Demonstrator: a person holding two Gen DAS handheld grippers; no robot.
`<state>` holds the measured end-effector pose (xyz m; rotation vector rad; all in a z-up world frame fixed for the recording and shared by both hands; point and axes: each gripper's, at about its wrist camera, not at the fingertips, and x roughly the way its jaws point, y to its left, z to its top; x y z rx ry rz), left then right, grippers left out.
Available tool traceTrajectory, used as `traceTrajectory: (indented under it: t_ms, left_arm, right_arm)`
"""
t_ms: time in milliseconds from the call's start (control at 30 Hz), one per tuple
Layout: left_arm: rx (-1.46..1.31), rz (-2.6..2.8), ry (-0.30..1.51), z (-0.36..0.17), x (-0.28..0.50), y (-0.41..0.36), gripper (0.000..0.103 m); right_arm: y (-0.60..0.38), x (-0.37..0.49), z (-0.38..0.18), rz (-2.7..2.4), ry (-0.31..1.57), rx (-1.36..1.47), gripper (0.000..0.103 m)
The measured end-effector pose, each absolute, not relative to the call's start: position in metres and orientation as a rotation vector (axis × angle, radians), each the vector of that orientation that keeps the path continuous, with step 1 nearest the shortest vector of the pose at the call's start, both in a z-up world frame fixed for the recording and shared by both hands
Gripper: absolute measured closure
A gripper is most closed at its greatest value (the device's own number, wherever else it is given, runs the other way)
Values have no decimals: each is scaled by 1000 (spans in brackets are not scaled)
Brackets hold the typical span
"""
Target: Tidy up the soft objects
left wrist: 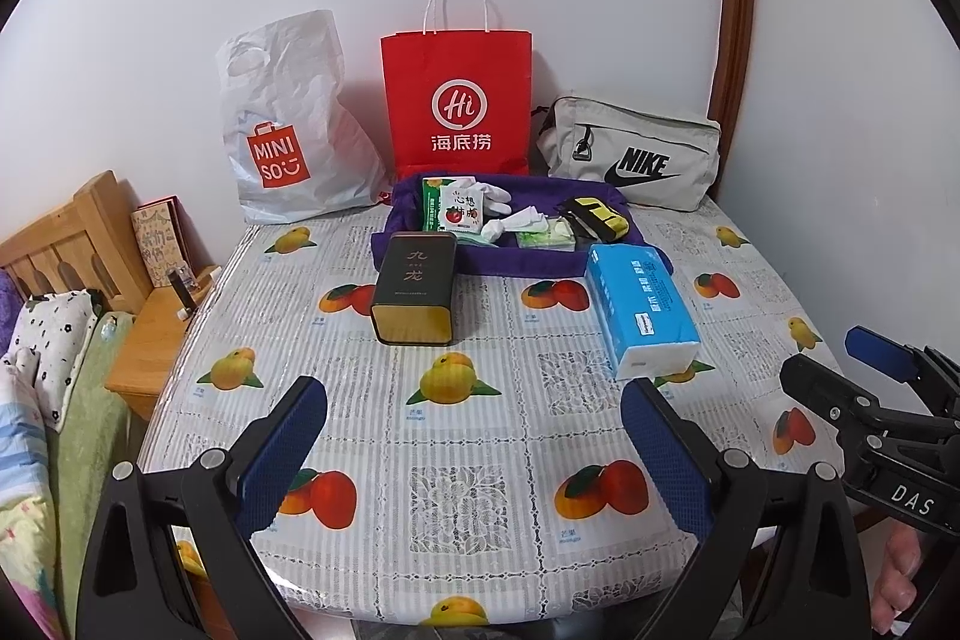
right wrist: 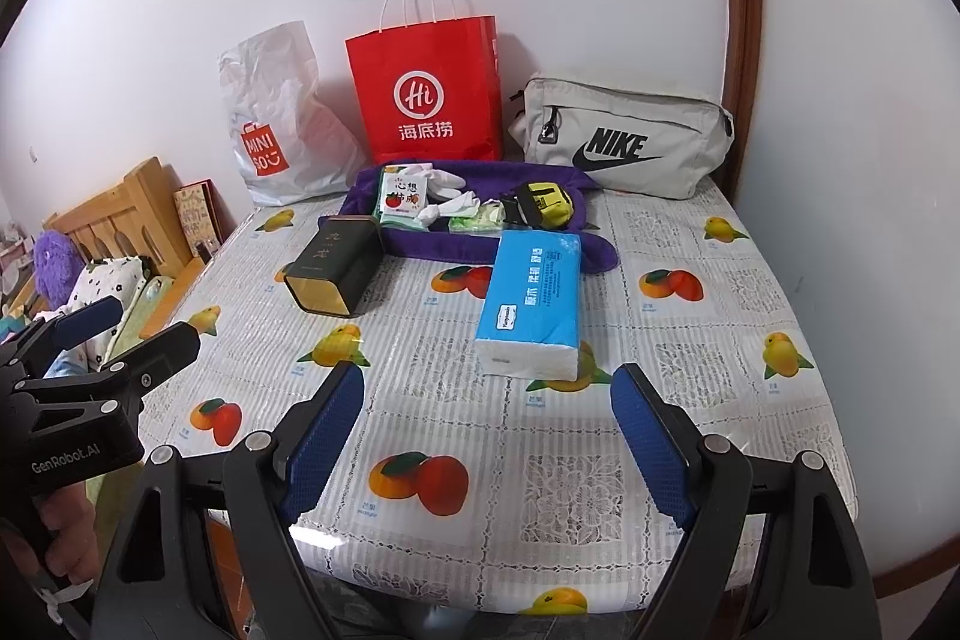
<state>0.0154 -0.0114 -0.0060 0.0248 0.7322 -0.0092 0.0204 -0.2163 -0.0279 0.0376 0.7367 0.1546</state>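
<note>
A blue tissue pack (left wrist: 639, 307) (right wrist: 531, 307) lies on the table in front of a purple soft tray (left wrist: 510, 263) (right wrist: 432, 245). The tray holds white gloves (left wrist: 492, 196), small tissue packets and a yellow-black pouch (right wrist: 543, 207). A dark tin box (left wrist: 414, 289) (right wrist: 336, 268) lies on its side at the tray's front left. My left gripper (left wrist: 474, 394) hovers open and empty over the near tablecloth. My right gripper (right wrist: 489, 379) is open and empty too, just short of the tissue pack. Each gripper shows in the other's view, at the frame's side.
Against the wall stand a white MINISO plastic bag (left wrist: 288, 130), a red paper bag (left wrist: 459, 100) and a grey Nike bag (left wrist: 636, 157). The table (left wrist: 480, 460) has a fruit-print cover. A wooden bed head (left wrist: 66, 244) and bedding lie to the left.
</note>
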Motion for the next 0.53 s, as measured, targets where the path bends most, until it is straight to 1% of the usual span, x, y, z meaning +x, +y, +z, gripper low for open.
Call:
traceTrajectory:
  t_ms: [533]
  left_arm:
    - [23,-21,738,-14,19,-15,4]
  right_arm:
    - [-213,23,-35,157,743,41,19]
